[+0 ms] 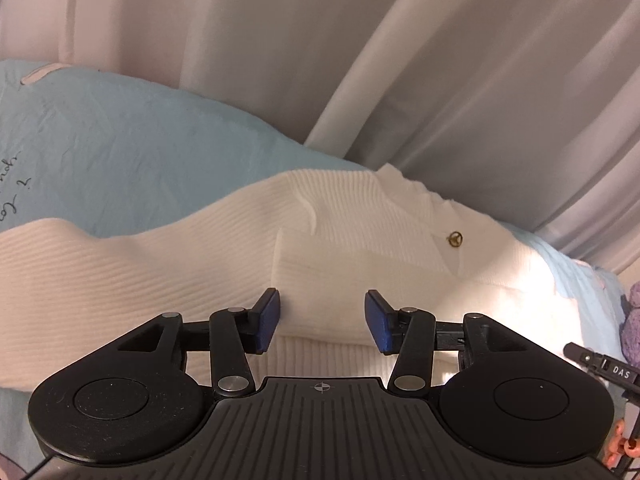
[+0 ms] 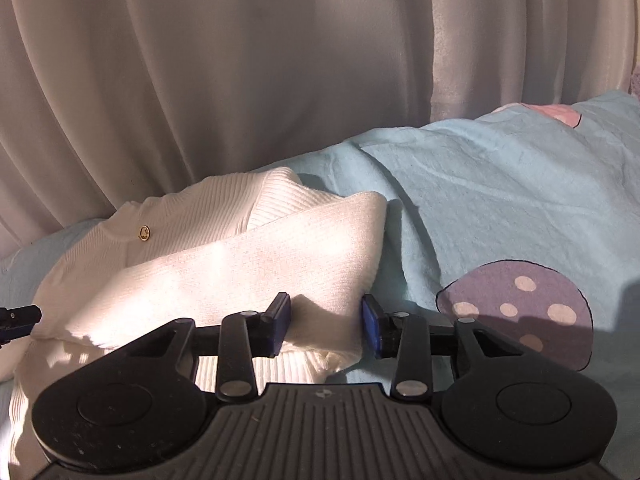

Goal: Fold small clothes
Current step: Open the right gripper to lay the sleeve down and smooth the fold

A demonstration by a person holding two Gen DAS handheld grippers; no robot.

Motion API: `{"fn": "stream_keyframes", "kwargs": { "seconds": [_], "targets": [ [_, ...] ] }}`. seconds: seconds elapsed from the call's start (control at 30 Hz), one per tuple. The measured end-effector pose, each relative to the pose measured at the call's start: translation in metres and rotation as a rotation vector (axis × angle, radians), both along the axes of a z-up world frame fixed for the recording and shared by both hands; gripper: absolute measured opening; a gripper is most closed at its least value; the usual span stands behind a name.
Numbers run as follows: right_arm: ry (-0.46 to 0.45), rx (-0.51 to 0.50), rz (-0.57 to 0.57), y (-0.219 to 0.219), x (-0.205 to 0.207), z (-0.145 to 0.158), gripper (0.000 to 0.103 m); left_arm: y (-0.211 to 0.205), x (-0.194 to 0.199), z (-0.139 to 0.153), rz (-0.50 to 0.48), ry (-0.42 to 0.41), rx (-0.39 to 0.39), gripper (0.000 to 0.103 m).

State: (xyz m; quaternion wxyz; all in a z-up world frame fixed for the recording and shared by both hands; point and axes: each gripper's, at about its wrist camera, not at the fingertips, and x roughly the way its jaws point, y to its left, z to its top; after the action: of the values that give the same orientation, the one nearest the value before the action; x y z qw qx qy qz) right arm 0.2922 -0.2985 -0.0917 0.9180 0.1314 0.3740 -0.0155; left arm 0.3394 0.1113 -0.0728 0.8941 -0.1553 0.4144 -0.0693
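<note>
I hold one gripper in each hand, and both look down at a soft bed with a light blue sheet (image 1: 120,148).

My left gripper (image 1: 322,320) sits low in the middle of its view. Its two blue pads (image 1: 267,322) stand apart, and they do not pinch anything. The white sweater (image 1: 360,220) lies under them and spreads across the middle of the picture, from the left edge over to the right. It is ribbed and has folds in it. A small gold button (image 1: 455,239) shines a little right of the middle. At the far right edge I can see a bit of my other tool.

My right gripper (image 2: 326,326) is low in the middle of its view too. Its jaws are partly apart. A folded corner of the white sweater (image 2: 224,264) pokes up between the blue pads (image 2: 280,326). I cannot tell if the pads press on it. The gold button (image 2: 144,233) is at the left here. A purple mushroom picture with white dots (image 2: 516,316) is on the sheet at the lower right.

A pale curtain (image 2: 240,60) hangs behind the bed and fills the top of both views.
</note>
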Motion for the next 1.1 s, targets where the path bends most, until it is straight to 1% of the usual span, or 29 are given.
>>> {"fn": "stream_keyframes", "kwargs": {
  "seconds": [0.03, 0.1, 0.13, 0.2, 0.3, 0.33, 0.4, 0.47, 0.5, 0.6, 0.63, 0.67, 0.7, 0.73, 0.77, 0.8, 0.83, 0.9, 0.97, 1.0, 1.1],
  "targets": [
    [-0.004, -0.022, 0.003, 0.002, 0.0, 0.001, 0.016, -0.004, -0.001, 0.0, -0.006, -0.011, 0.021, 0.053],
    [-0.008, -0.094, -0.003, 0.004, 0.0, 0.003, 0.009, -0.009, -0.003, 0.001, -0.012, -0.015, 0.046, 0.053],
    [-0.008, -0.115, -0.013, 0.002, 0.0, 0.002, 0.009, -0.01, -0.004, 0.002, -0.016, -0.016, 0.044, 0.053],
    [-0.006, -0.121, -0.025, -0.002, -0.001, -0.001, 0.009, -0.011, -0.007, 0.004, -0.026, -0.018, 0.026, 0.053],
    [0.0, -0.151, -0.021, 0.003, 0.0, 0.002, 0.012, -0.011, -0.01, 0.006, -0.021, -0.023, 0.037, 0.053],
    [-0.011, -0.155, -0.029, 0.004, -0.001, 0.006, 0.013, -0.012, -0.01, 0.007, -0.016, -0.022, 0.04, 0.054],
    [-0.085, -0.163, -0.036, 0.009, -0.006, 0.017, 0.017, -0.014, -0.011, 0.008, -0.006, -0.021, 0.046, 0.054],
    [-0.172, -0.137, 0.003, 0.018, -0.009, 0.026, 0.018, -0.019, -0.012, 0.008, -0.007, -0.028, 0.053, 0.054],
    [-0.184, -0.116, 0.032, 0.024, -0.007, 0.027, 0.019, -0.022, -0.012, 0.008, -0.012, -0.033, 0.057, 0.054],
    [-0.148, -0.071, 0.145, 0.047, 0.007, 0.016, 0.019, -0.033, -0.013, 0.005, -0.028, -0.049, 0.07, 0.054],
    [-0.124, -0.088, 0.169, 0.055, 0.011, 0.009, 0.019, -0.037, -0.013, 0.002, -0.028, -0.052, 0.074, 0.054],
    [-0.095, -0.128, 0.178, 0.062, 0.015, 0.001, 0.019, -0.039, -0.011, -0.001, -0.023, -0.05, 0.08, 0.054],
    [-0.077, -0.184, 0.174, 0.066, 0.018, -0.005, 0.016, -0.04, -0.01, -0.003, -0.016, -0.05, 0.088, 0.054],
    [-0.111, -0.222, 0.183, 0.067, 0.015, -0.008, 0.014, -0.041, -0.01, -0.005, -0.008, -0.065, 0.094, 0.054],
    [-0.125, -0.27, 0.176, 0.066, 0.013, -0.01, 0.014, -0.041, -0.009, -0.005, -0.004, -0.067, 0.097, 0.054],
    [-0.117, -0.348, 0.139, 0.066, 0.013, -0.012, 0.018, -0.041, -0.008, -0.005, 0.001, -0.065, 0.095, 0.053],
    [-0.132, -0.352, 0.141, 0.06, 0.012, -0.013, 0.027, -0.04, -0.007, -0.005, 0.009, -0.063, 0.085, 0.053],
    [-0.138, -0.312, 0.148, 0.052, 0.011, -0.014, 0.027, -0.04, -0.006, -0.006, 0.02, -0.057, 0.078, 0.053],
    [-0.114, -0.369, 0.161, 0.061, 0.012, -0.011, 0.027, -0.042, -0.008, -0.004, 0.019, -0.054, 0.083, 0.053],
    [-0.1, -0.381, 0.152, 0.066, 0.011, -0.007, 0.027, -0.042, -0.01, -0.003, 0.018, -0.053, 0.079, 0.053],
    [-0.119, -0.344, 0.163, 0.07, -0.001, 0.0, 0.027, -0.041, -0.019, 0.0, 0.02, -0.055, 0.058, 0.055]
  ]
}}
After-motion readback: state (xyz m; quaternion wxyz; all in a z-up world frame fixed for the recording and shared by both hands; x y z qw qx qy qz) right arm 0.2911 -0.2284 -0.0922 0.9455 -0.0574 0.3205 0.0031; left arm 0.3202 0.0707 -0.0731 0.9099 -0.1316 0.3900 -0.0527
